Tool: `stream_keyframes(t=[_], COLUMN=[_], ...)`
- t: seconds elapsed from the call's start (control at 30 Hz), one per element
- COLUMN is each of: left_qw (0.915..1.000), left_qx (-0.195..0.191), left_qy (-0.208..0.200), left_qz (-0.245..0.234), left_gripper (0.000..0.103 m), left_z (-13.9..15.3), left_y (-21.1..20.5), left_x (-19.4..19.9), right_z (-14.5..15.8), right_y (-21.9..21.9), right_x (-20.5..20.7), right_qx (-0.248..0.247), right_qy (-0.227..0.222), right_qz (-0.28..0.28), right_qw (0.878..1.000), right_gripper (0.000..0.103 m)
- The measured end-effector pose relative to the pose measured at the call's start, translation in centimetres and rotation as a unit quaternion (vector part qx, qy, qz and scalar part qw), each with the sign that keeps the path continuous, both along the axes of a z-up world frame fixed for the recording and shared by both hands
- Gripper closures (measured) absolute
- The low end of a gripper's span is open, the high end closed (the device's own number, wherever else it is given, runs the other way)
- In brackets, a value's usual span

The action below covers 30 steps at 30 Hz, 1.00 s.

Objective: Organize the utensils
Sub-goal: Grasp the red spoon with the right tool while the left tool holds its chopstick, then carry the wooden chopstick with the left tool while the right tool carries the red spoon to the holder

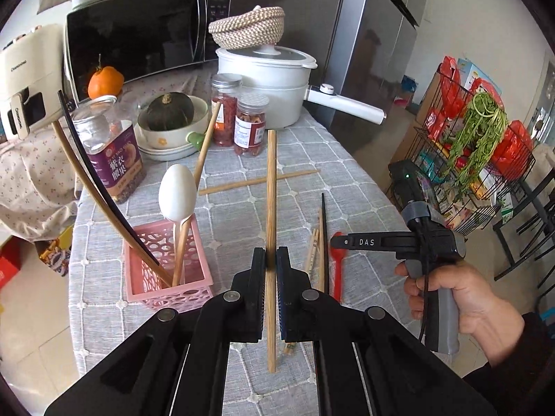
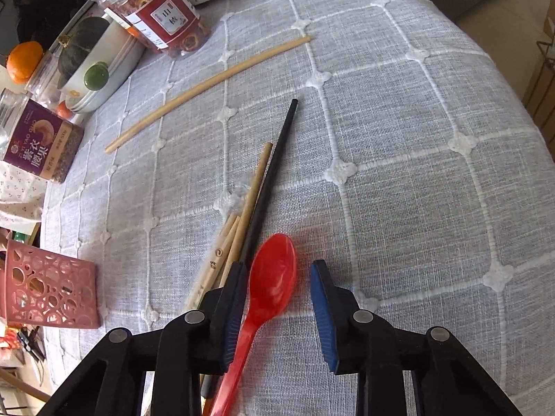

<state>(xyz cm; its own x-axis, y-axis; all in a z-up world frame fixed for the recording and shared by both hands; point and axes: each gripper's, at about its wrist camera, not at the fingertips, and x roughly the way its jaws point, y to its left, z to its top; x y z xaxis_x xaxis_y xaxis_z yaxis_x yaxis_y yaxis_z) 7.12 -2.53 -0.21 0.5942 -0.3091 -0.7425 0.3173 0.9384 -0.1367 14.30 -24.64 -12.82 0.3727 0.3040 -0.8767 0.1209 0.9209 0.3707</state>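
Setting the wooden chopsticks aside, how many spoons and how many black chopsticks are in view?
Spoons: 2, a white spoon in the pink basket and a red spoon on the cloth
Black chopsticks: 2, a basket black chopstick and a cloth black chopstick
Total: 4

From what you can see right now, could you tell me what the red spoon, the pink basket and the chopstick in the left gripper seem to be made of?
Red spoon: likely plastic, glossy, slightly translucent with highlights.
Pink basket: looks like moulded plastic, matte, with cut-out round holes.
Chopstick: probably bamboo or wood, pale tan, unvarnished, with fine lengthwise grain.
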Motion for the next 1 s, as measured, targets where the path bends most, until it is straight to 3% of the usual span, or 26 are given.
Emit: stream_keyframes(t=[0.07,0.13,0.23,0.43,0.67,1.0], left_qw=[1.0,1.0,0.9999,0.9989,0.995,0.9749], left_qx=[-0.002,-0.005,-0.01,-0.021,-0.043,-0.091], left_qy=[-0.003,-0.005,-0.011,-0.039,-0.086,-0.186], left_qz=[0.002,0.003,0.009,0.016,0.027,0.083], left_gripper=[0.097,0.097,0.097,0.097,0.097,0.097], left_z=[0.2,0.5,1.0,2.7,5.7,9.5], left_y=[0.3,0.6,1.2,2.3,3.6,6.2], left_x=[-0.1,-0.2,-0.3,-1.1,-2.7,-4.5], right_z=[-0.1,-0.3,-0.2,3.1,9.9,16.0], right_y=[0.2,0.3,0.3,0.2,0.4,1.1], right_x=[0.2,0.4,0.4,-1.0,-4.8,-8.7], right_qx=[-0.005,-0.008,-0.011,-0.024,-0.028,-0.016], right_qy=[-0.006,-0.006,-0.009,-0.055,-0.164,-0.277], right_qz=[0.003,0.008,0.013,0.022,0.018,0.005], right_qw=[1.0,1.0,1.0,0.998,0.986,0.961], right_gripper=[0.078,0.096,0.1,0.102,0.102,0.102])
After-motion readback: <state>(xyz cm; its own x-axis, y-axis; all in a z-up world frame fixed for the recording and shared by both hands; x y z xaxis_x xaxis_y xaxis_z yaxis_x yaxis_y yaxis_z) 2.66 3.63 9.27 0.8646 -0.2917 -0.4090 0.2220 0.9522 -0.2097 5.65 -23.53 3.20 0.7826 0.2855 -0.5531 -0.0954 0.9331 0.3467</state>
